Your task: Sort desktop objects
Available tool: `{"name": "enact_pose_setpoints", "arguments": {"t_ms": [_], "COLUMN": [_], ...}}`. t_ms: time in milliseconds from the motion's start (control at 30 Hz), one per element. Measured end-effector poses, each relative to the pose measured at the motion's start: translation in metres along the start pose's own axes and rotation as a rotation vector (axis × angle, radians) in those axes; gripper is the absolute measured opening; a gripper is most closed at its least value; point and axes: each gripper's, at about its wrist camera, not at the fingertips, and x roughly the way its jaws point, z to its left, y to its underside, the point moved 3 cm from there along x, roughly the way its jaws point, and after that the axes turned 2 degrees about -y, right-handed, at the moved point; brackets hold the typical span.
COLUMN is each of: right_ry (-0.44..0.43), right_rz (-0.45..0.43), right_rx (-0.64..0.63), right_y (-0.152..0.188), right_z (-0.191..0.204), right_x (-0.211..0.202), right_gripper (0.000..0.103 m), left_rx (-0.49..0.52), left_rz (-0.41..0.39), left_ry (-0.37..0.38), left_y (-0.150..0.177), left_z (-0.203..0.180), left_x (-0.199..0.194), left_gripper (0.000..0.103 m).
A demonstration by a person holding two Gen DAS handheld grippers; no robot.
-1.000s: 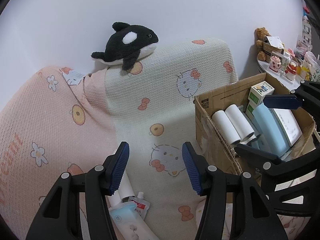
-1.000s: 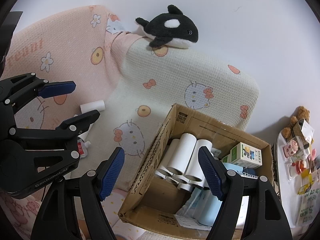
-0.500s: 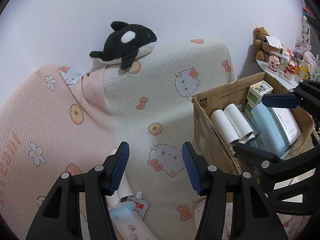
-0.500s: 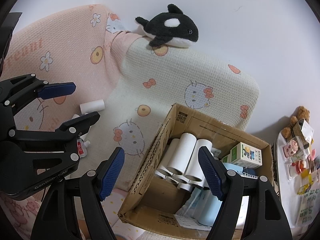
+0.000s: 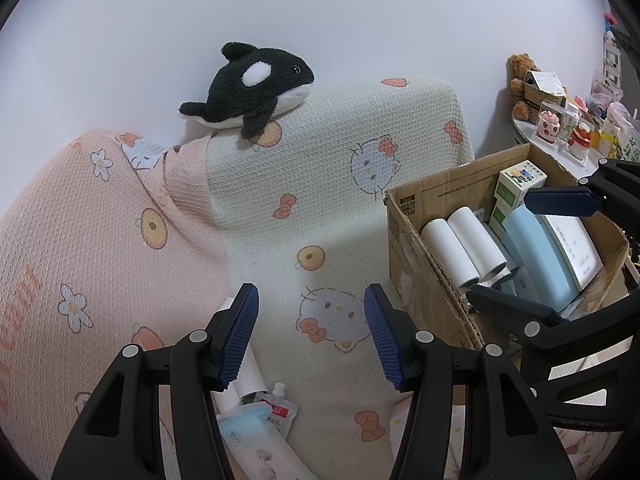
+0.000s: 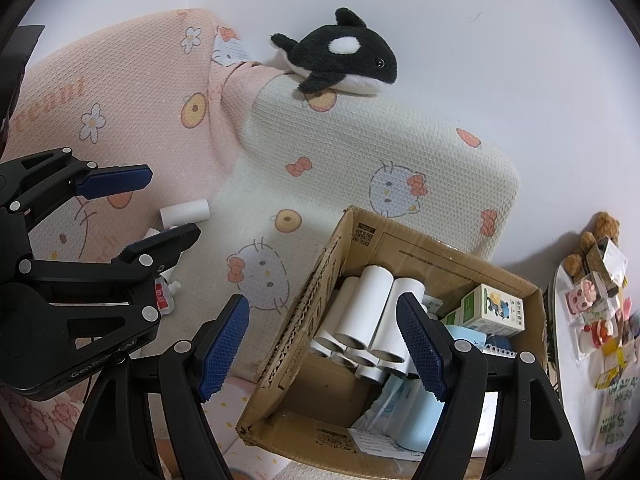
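**Box half filled, loose items still on the blanket**

The cardboard box (image 6: pixel 404 248) sits on the cream blanket (image 5: pixel 340 168), its flaps open. Inside, white rolls (image 6: pixel 372 308) are stacked against its left wall, with a green-and-white carton (image 6: pixel 494 312) behind them and pale blue packs (image 5: pixel 536 256) beside them.

Left of the box, well apart from it, a loose white roll (image 6: pixel 185 213) lies where the cream blanket meets the pink one (image 5: pixel 92 232). Near it are a small pouch (image 5: pixel 276 410) with a red label and a light blue pack (image 5: pixel 250 436).

The right hand-held gripper (image 6: pixel 322 346) hovers over the box's left wall and the rolls, jaws spread wide, holding nothing. The left hand-held gripper (image 5: pixel 310 336) hangs over the blanket above the loose items, jaws also spread and empty.

An orca plush (image 5: pixel 250 90) rests on the blanket's raised ridge against the white wall. At far right a shelf (image 6: pixel 560 344) carries small trinkets and a brown teddy (image 5: pixel 522 84).
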Motion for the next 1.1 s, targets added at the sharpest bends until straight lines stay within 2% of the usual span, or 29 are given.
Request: {"name": "enact_pose_setpoints", "arguments": {"t_ms": [467, 700, 1100], "right_ry": [-0.003, -0.008, -0.066], "right_rz": [0.011, 0.029, 0.055], "right_rx": [-0.015, -0.054, -0.184], "right_y": [0.000, -0.004, -0.022], "right_z": [0.003, 0.020, 0.070], "right_x": [0.001, 0.007, 0.025], "right_gripper": [0.074, 0.074, 0.074], "left_rx": [0.001, -0.031, -0.162], "left_rz": [0.000, 0.007, 0.072], "left_ry": [0.017, 0.011, -0.098], "left_y": [0.003, 0.008, 0.041], "left_z": [0.003, 0.020, 0.080], "left_x": [0.002, 0.009, 0.034], "left_gripper": [0.059, 0.059, 0.059]}}
